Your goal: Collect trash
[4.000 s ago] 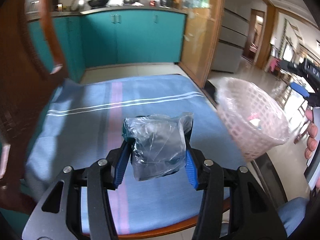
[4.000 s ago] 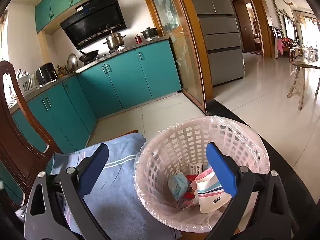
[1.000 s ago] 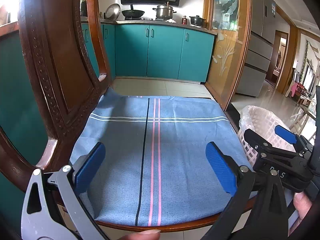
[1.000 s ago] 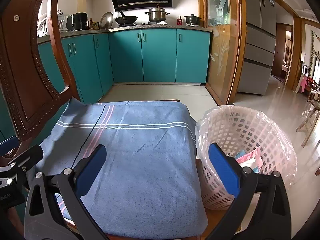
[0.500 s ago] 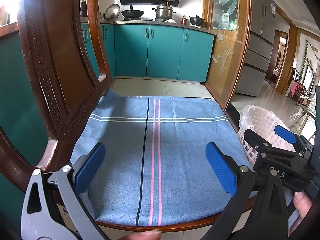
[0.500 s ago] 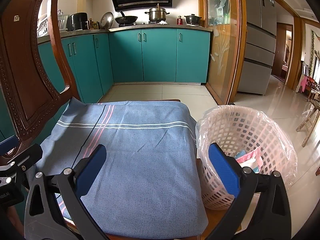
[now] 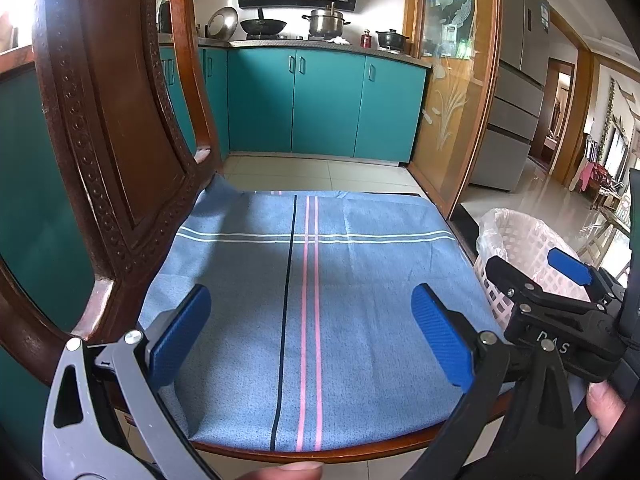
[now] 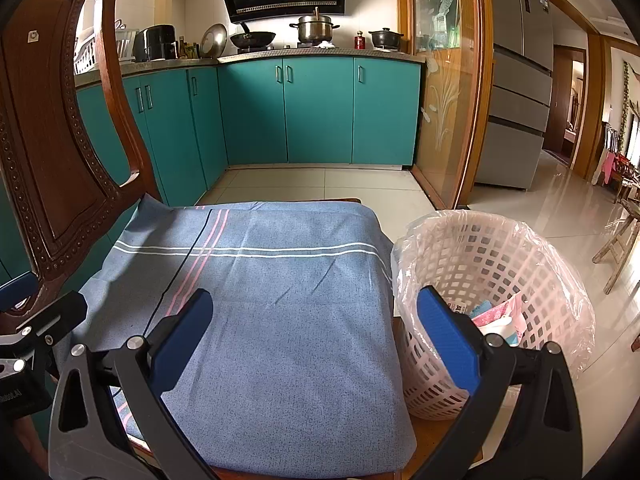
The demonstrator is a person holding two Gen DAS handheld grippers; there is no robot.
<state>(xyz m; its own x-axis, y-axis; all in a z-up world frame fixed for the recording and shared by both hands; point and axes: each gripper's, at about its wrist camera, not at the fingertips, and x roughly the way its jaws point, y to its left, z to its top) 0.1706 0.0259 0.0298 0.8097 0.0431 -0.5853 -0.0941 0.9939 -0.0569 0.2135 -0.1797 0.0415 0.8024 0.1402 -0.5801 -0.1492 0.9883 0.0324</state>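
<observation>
Both the left gripper (image 7: 310,334) and right gripper (image 8: 318,338) hover wide and empty over the bare blue cloth (image 8: 280,300) — trash (image 8: 496,316) sits in the basket (image 8: 560,280) beside it — collecting looks done, next just check for strays.

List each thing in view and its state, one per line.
Left tool: open, holding nothing.
Right tool: open, holding nothing.
Basket: upright, lined with a plastic bag, trash inside.
Cloth: spread flat over the chair seat, nothing on it.
Cupboard doors: closed.
</observation>
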